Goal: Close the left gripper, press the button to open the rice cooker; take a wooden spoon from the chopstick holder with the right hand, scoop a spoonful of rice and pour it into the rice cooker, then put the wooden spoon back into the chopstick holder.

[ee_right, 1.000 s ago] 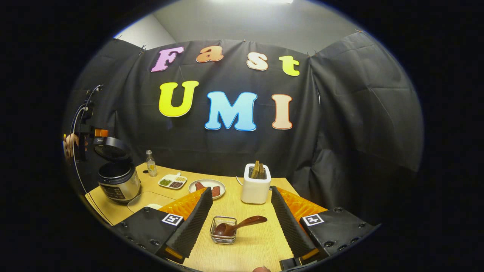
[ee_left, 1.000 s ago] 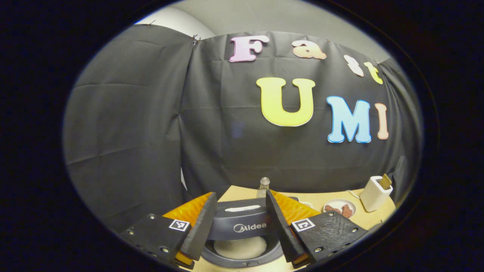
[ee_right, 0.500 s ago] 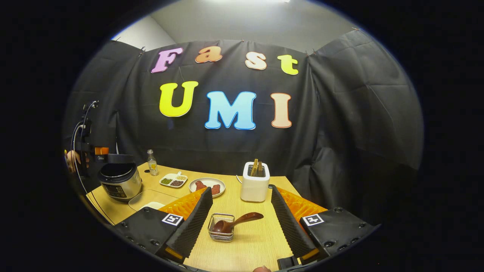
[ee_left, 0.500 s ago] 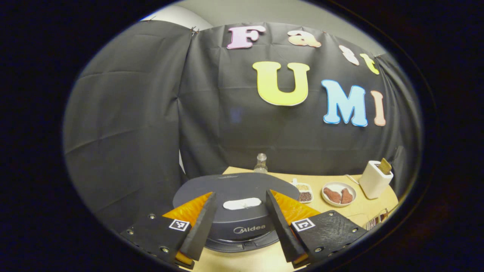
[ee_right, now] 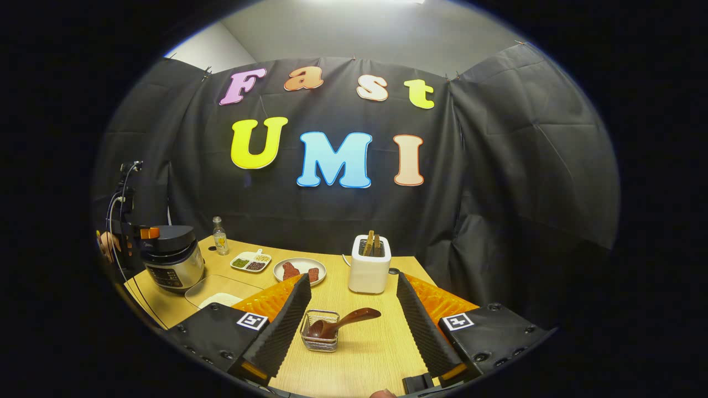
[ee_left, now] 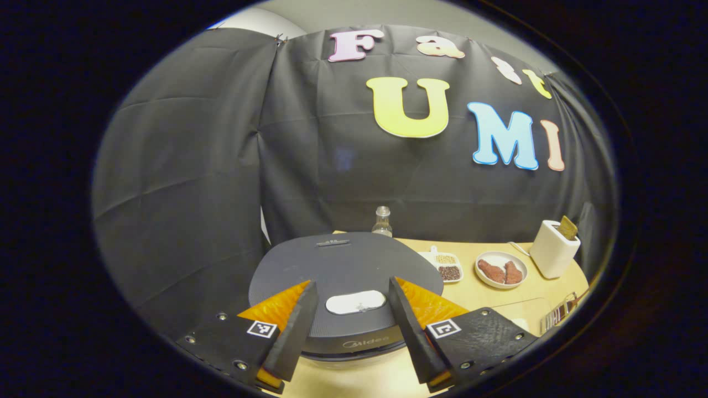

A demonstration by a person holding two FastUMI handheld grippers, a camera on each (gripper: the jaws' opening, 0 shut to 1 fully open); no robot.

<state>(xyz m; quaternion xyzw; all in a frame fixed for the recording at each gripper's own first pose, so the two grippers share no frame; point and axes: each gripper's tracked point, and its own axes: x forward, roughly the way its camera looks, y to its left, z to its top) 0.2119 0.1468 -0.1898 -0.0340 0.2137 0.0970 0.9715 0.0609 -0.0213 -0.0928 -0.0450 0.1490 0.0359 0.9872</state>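
The left gripper (ee_left: 349, 331) hangs just above the closed lid of the rice cooker (ee_left: 343, 271), its two fingers spread apart and clamped on nothing. Between those fingers lies the lid's pale oval button (ee_left: 355, 302); whether a finger touches the lid cannot be told. Beyond the cooker, ahead of this gripper, stands a small clear bottle (ee_left: 381, 221). Off to its right sit a divided dish of grains (ee_left: 445, 265), a plate with two brown pieces (ee_left: 500, 271) and a white toaster (ee_left: 553, 255) on the wooden table (ee_left: 475, 293).

The right gripper view takes in the scene from the other side of the table (ee_right: 365, 354). The right gripper (ee_right: 354, 331) is likewise held with fingers wide apart, gripping nothing. Between its fingers and just ahead sits the wire chopstick holder (ee_right: 319, 338), with the wooden spoon (ee_right: 340, 323) lying in it, bowl down in the basket and handle slanting out to the right. The toaster (ee_right: 369, 271) stands farther ahead. Far to this gripper's left the rice cooker (ee_right: 172, 260) shows its steel body and front panel. A hand (ee_right: 109, 243) holds the left gripper (ee_right: 141, 233) at the lid there. A clear container of white rice (ee_right: 221, 292) rests near the cooker.
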